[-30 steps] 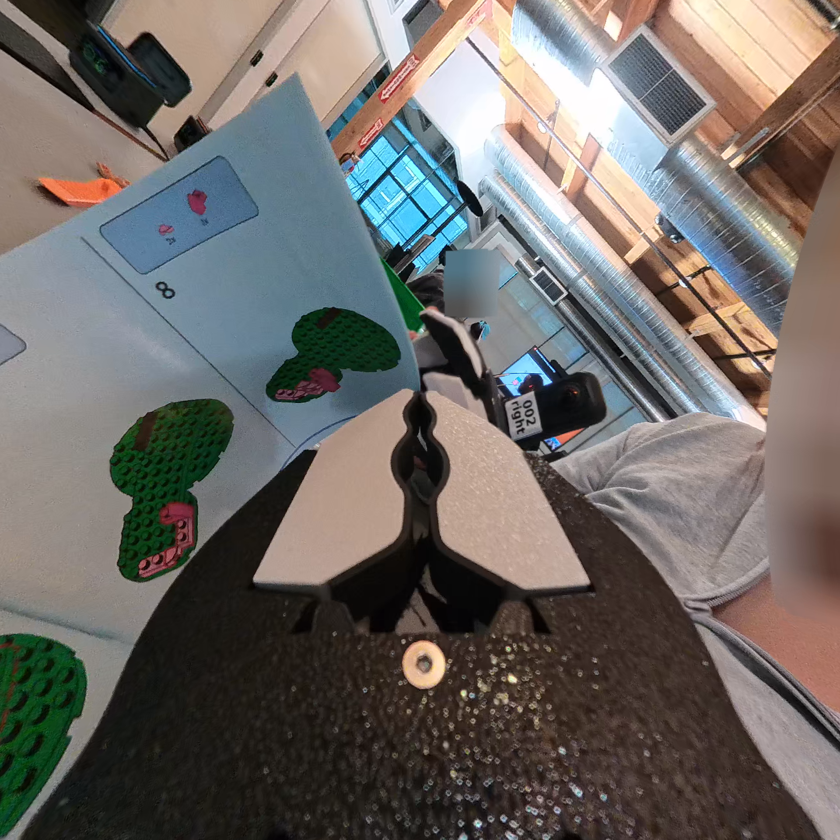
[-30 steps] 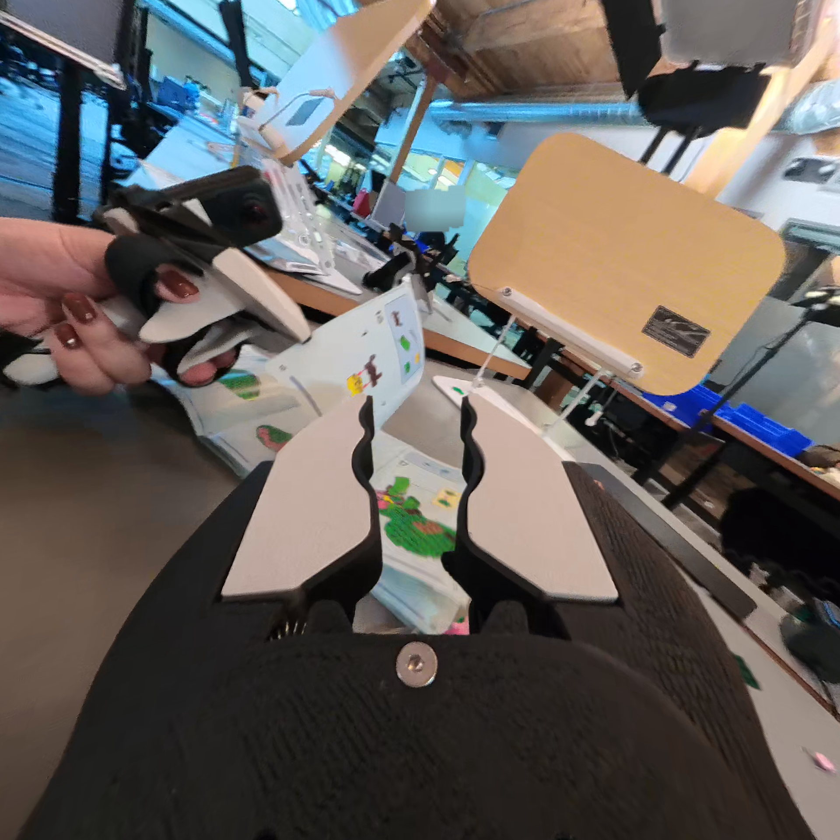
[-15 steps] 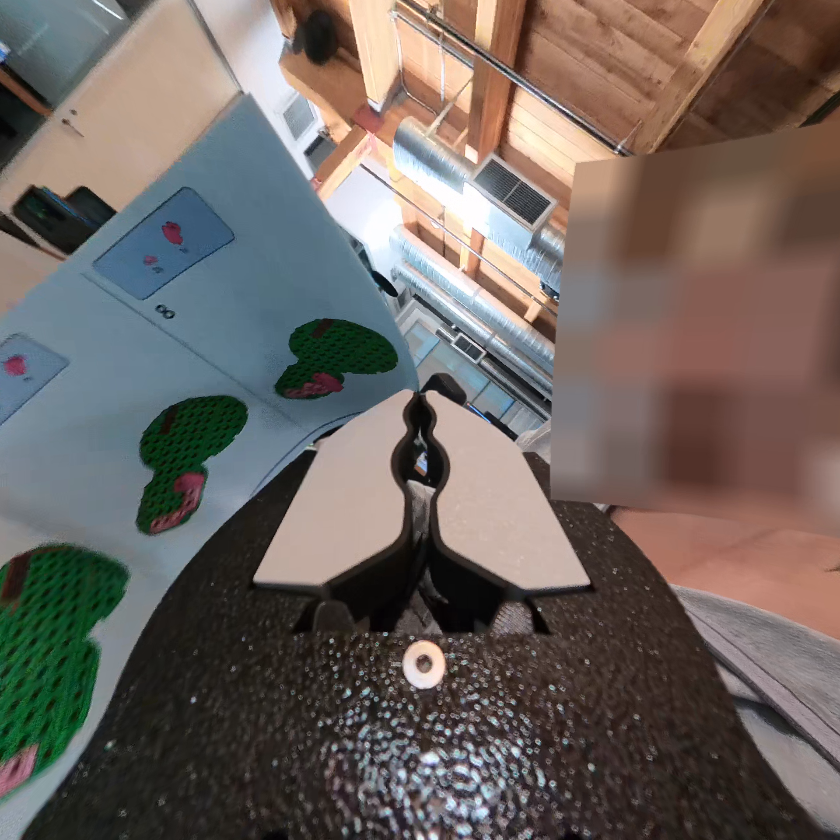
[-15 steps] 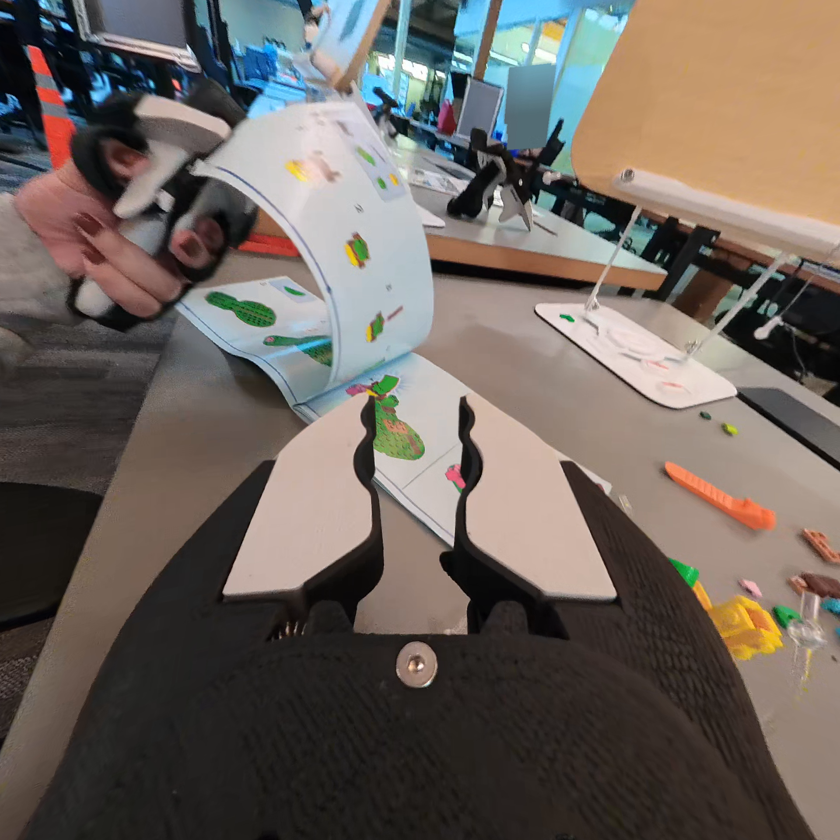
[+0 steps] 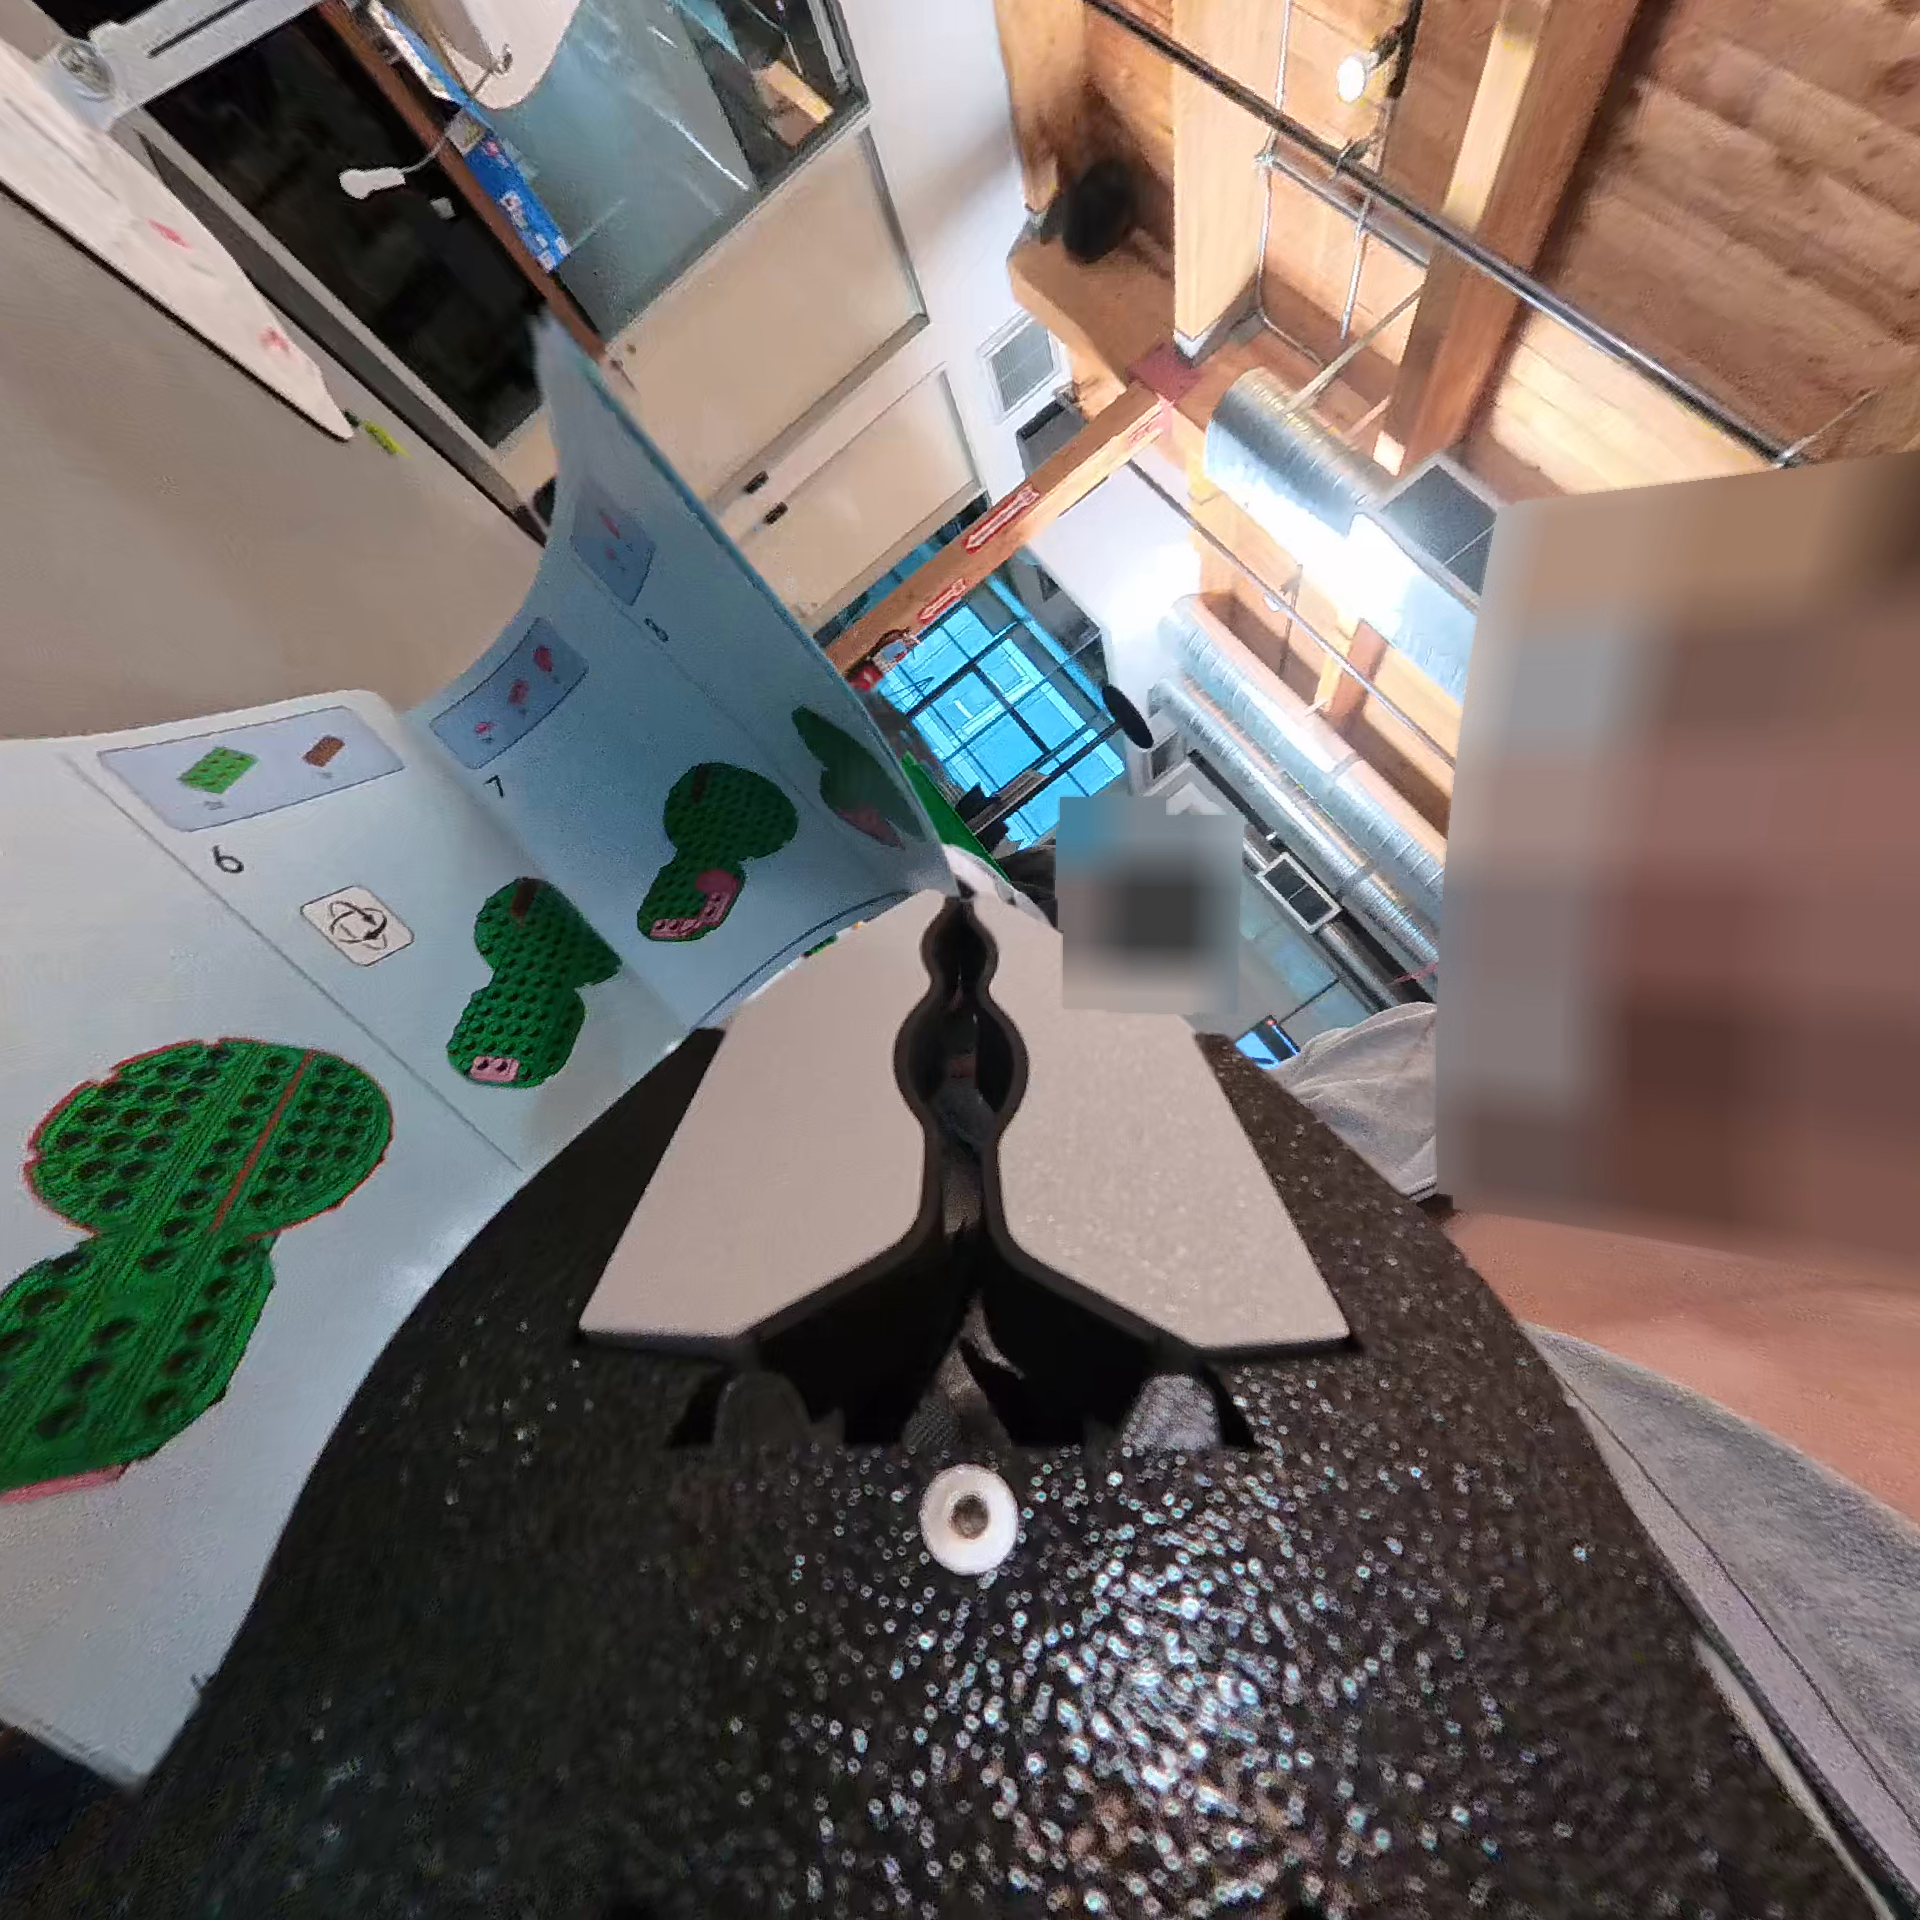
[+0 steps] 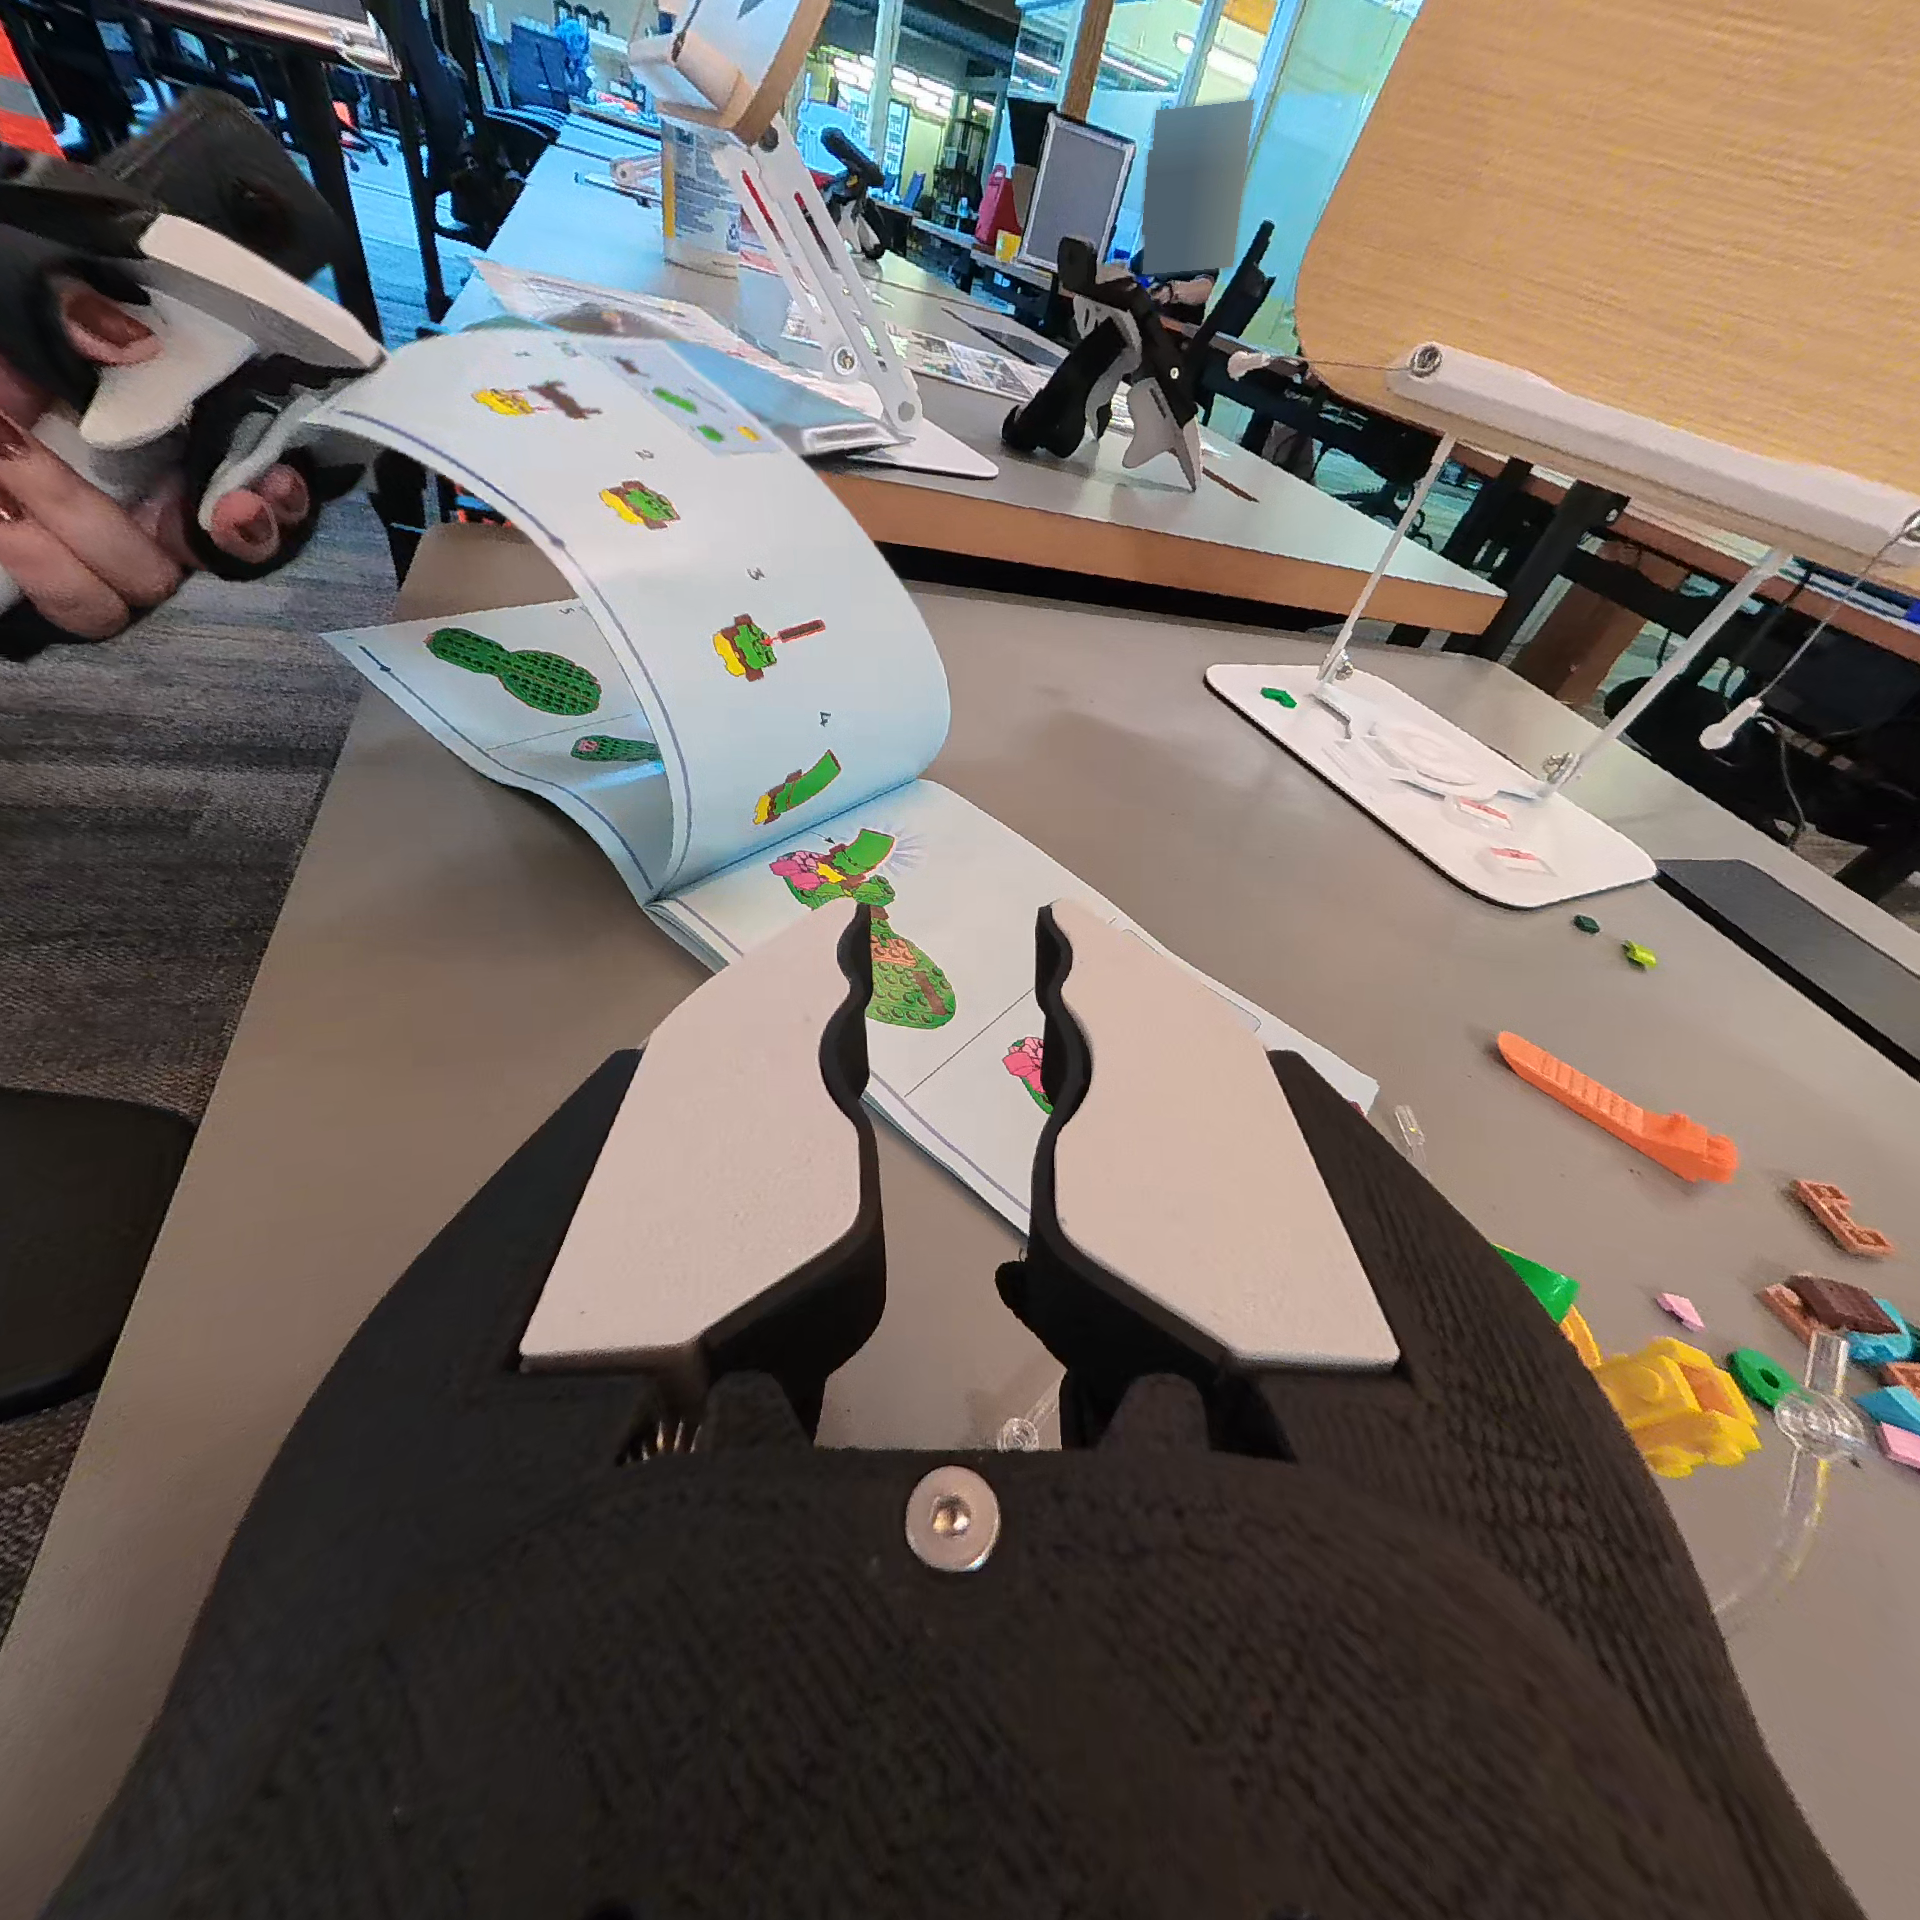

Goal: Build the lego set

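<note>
On the table lies the open booklet, one page arched up, pinched by your left gripper, while your right gripper hovers part-open and empty just over it, near loose bricks.

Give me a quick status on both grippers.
Left gripper shut on booklet page, lifting it in an arc. Right gripper open, empty, over open booklet. Loose bricks right.

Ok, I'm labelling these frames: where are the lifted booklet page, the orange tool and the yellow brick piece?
lifted booklet page [image 6: 665, 582], right wrist view, mid-curve
orange tool [image 6: 1616, 1110], right wrist view, its middle
yellow brick piece [image 6: 1673, 1397], right wrist view, its top
</note>
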A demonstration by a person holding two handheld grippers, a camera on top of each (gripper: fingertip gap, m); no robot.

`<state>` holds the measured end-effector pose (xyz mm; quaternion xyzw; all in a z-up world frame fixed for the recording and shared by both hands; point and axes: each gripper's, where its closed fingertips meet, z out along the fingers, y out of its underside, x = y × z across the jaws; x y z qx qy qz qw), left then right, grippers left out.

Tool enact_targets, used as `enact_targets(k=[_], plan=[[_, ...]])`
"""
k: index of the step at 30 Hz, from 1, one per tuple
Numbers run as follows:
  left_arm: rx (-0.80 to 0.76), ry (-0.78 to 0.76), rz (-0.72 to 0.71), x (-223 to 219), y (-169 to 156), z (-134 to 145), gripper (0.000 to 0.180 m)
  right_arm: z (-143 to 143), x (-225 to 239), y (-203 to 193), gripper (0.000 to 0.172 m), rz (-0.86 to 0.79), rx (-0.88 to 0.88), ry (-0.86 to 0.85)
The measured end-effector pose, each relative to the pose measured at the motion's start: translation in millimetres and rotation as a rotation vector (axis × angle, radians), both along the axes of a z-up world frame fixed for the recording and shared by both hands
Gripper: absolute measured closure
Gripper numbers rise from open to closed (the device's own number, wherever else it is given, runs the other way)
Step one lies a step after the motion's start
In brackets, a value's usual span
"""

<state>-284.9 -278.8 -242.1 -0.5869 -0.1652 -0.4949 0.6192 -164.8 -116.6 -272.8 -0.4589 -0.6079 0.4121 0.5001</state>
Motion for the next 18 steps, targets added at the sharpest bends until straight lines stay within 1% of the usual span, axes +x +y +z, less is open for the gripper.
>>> enact_targets(k=[7, 13, 18], plan=[[0.006, -0.01, 0.031, -6, -5, 2, 0.18, -1, 0, 0, 0.144, 0.009, -0.002, -0.004], [0.02, -0.013, 0.018, -5, -4, 4, 0.18, -2, -1, -1, 0.145, 0.011, 0.011, -0.01], [0.048, -0.004, 0.011, -2, -4, 11, 0.18, -2, -1, -2, 0.145, 0.012, 0.016, -0.012]])
